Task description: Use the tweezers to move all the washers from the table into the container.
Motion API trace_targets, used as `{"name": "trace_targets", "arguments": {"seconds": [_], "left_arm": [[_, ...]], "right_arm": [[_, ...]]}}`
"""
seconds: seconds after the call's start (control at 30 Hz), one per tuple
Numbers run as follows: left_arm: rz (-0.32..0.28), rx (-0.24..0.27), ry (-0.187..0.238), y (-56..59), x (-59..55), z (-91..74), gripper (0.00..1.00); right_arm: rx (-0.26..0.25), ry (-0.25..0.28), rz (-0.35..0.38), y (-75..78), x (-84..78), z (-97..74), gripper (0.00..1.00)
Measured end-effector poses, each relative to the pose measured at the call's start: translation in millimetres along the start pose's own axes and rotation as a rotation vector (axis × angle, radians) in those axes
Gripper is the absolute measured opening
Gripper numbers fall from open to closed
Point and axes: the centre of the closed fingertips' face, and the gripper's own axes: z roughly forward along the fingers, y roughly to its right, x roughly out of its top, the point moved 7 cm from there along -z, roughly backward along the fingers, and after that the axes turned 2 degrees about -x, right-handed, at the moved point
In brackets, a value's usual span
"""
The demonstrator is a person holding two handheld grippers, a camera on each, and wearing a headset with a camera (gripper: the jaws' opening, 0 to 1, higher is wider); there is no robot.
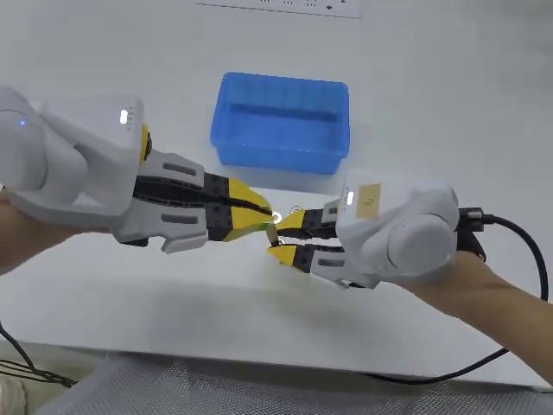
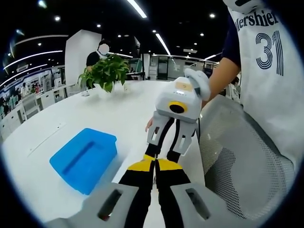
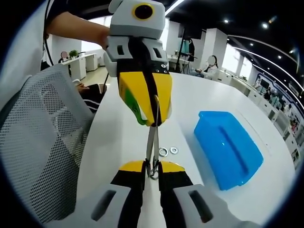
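Your right gripper [image 3: 152, 167] is pinched narrow on one end of the thin steel tweezers [image 3: 153, 142]. Your left gripper [image 3: 154, 119] meets it tip to tip and clamps the other end. Just beside them, two small round washers [image 3: 164, 152] lie on the smooth white table [image 3: 114, 137]. The rectangular blue plastic container [image 3: 228, 147] stands beyond.

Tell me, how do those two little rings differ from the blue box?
The washers are tiny silver rings; the container is a big blue tub. The washers lie flat beside the tweezers; the container, open-topped and seemingly empty, sits further off. Both rest on the white table.
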Motion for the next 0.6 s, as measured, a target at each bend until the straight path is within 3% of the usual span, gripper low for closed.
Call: {"name": "trace_targets", "arguments": {"seconds": [0.37, 0.6], "left_arm": [[-0.003, -0.008, -0.015, -2.3, 1.3, 0.8, 0.05], [0.007, -0.012, -0.022, 0.4, 4.5, -4.7, 0.05]], "right_arm": [[-0.002, -0.008, 0.018, 0.8, -0.2, -0.1, 0.1], [-0.011, -0.01, -0.009, -0.5, 4.2, -4.2, 0.1]]}}
